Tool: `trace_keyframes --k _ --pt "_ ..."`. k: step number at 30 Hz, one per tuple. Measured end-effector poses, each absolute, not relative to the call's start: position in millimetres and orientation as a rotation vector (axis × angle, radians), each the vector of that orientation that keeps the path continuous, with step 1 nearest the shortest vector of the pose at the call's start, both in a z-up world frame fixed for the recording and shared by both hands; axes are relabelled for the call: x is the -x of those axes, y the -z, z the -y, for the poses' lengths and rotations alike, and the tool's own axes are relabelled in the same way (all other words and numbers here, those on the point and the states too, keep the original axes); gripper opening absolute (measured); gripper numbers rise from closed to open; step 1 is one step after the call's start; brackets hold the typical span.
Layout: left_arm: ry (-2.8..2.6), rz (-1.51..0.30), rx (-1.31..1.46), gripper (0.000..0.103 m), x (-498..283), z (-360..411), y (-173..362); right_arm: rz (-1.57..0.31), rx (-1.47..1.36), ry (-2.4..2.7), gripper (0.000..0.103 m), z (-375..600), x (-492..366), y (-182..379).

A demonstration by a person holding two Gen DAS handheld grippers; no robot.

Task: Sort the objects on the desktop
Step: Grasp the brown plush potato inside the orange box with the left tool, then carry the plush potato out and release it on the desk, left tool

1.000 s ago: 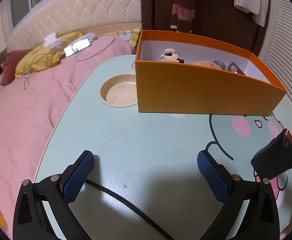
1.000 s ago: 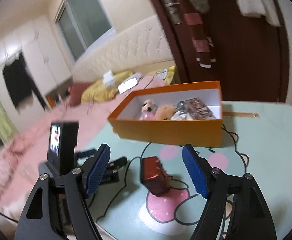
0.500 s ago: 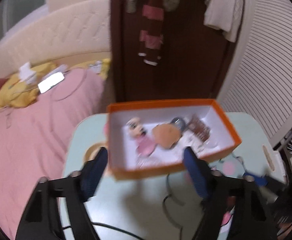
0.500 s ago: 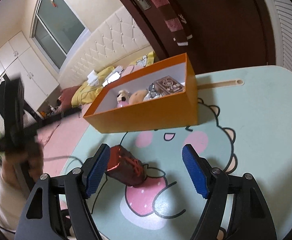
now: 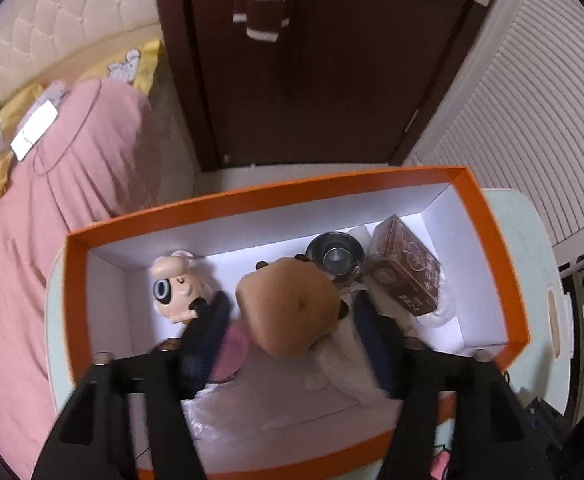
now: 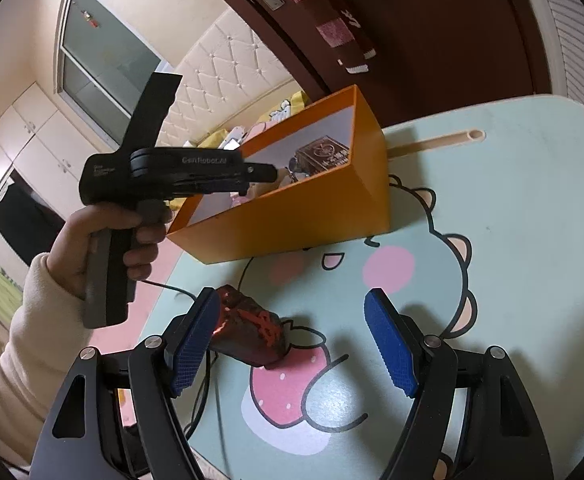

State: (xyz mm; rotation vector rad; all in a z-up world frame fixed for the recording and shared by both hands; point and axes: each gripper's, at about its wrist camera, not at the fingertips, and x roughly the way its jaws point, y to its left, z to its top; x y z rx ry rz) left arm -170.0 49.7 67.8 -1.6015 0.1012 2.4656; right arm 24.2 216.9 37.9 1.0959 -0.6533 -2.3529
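Observation:
An orange box (image 5: 491, 216) with white inside walls holds a doll with a black eye patch (image 5: 172, 288), a round brown plush (image 5: 288, 308), a metal cup (image 5: 333, 256) and a brown carton (image 5: 405, 268). My left gripper (image 5: 290, 342) hangs over the box pointing down. Its jaws are opening and grip nothing; the plush lies below them. In the right wrist view a hand holds the left gripper (image 6: 268, 174) over the box (image 6: 292, 216). My right gripper (image 6: 292, 344) is open low over the table, with a red and black object (image 6: 248, 332) beside its left pad (image 6: 194, 344).
The mint table (image 6: 511, 200) has a cartoon dinosaur print and a groove (image 6: 435, 142) behind the box. A black cable (image 6: 208, 384) runs across it near my right gripper. A pink bed (image 5: 72, 200) lies left of the table, and a dark door (image 5: 311, 80) stands behind.
The left gripper rose from the table and swung over the orange box, its jaws narrower than at first. The right gripper rolled and sank toward the red and black object.

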Motion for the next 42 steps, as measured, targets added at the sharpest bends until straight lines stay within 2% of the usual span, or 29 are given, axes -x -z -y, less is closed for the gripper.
trace_keyframes --k 2,4,9,14,20,24,33,37,39,42 --pt "-2.479 -0.15 1.605 0.066 171.2 -53.2 -62.0 0.672 -1.104 2.338 0.075 -218.0 -23.3 -35.4" --pt "-2.489 -0.129 1.567 0.051 169.4 -52.7 -62.2 0.679 -1.107 2.334 0.075 -218.5 -22.6 -34.2" --pt "-2.498 -0.1 1.513 0.049 167.9 -46.4 -71.5 0.669 -1.106 2.33 0.075 -219.0 -23.0 -33.4" --pt "-2.564 -0.017 1.342 0.049 144.5 -28.9 -122.0 0.666 -1.103 2.342 0.075 -220.3 -22.5 -33.8" --pt "-2.588 -0.025 1.164 0.05 83.7 -16.5 -174.2 0.642 -1.096 2.362 0.075 -219.5 -24.5 -36.4" --pt "-2.547 0.0 1.187 0.05 44.2 -10.1 -164.4 0.633 -1.068 2.402 0.075 -223.1 -26.4 -41.5" --pt "-2.579 -0.01 1.285 0.05 2.2 -11.4 -67.7 0.577 -1.073 2.446 0.075 -217.6 -28.6 -43.8" --pt "-2.584 -0.011 1.301 0.051 -1.8 -14.4 -41.0 0.536 -1.079 2.451 0.075 -211.3 -28.6 -43.8" --pt "-2.607 -0.009 1.26 0.055 -2.5 -14.6 -38.0 0.514 -1.074 2.462 0.075 -210.3 -29.2 -44.3" --pt "-2.66 -0.02 1.195 0.069 -5.9 -13.5 -38.7 0.495 -1.072 2.471 0.075 -209.6 -28.8 -44.3"
